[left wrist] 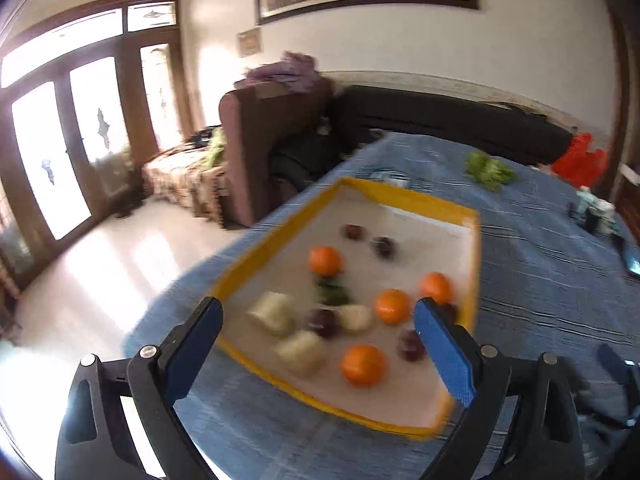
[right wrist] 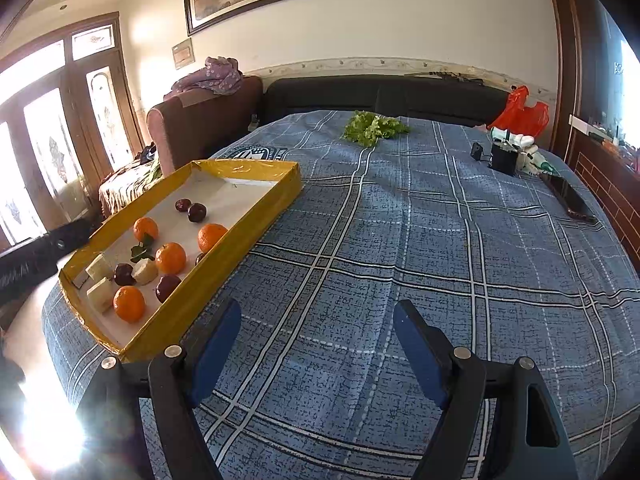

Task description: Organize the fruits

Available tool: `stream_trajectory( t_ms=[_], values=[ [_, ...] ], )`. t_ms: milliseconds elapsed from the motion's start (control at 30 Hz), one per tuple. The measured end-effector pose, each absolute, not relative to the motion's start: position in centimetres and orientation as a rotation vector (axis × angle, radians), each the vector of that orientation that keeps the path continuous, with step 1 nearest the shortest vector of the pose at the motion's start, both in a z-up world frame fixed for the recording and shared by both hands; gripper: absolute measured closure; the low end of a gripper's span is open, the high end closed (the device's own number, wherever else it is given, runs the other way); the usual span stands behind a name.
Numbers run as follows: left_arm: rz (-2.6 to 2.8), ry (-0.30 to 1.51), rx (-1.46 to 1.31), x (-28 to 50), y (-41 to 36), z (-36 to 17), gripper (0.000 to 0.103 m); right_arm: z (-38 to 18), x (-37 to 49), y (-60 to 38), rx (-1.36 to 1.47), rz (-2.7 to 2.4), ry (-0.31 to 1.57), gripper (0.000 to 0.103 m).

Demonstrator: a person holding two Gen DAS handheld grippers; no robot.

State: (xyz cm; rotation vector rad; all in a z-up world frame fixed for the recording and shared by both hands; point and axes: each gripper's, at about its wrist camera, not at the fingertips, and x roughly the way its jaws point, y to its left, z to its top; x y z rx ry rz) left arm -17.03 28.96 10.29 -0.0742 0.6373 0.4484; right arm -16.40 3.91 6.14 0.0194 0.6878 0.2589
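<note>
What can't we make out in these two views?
- Left wrist view: motion blur smears the fruit in the yellow tray; the pale chunks can't be identified.
- Right wrist view: the tray wall half hides a dark fruit.
- Right wrist view: items by the black cup are too small.

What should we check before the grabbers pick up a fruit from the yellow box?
1. Left gripper open with nothing between its fingers: ok.
2. Right gripper open and empty, over the blue cloth: ok.
3. Fruit inside the yellow tray: ok; four oranges, e.g..
4. Dark red fruits separate enough to grab, e.g.: ok.
5. Left wrist view sharp enough to aim: not ok, blurred.
6. Where the sorted fruit should go: cannot tell.
</note>
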Motion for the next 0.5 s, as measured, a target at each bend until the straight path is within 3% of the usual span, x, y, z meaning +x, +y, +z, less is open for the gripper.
stream_trajectory(
  t_ms=[267,500],
  values=[
    [0.663,0.737,-0.092,-19.1,36.6,6.7,0.007,5.9,-16.2,4.0,0.032,0.277,0.701,0.019],
    [0.677,0.782,-0.041,-17.8,34.7,5.3,0.006,6.0,-16.0,4.6,0.027,0.288,0.703,0.019]
  ],
)
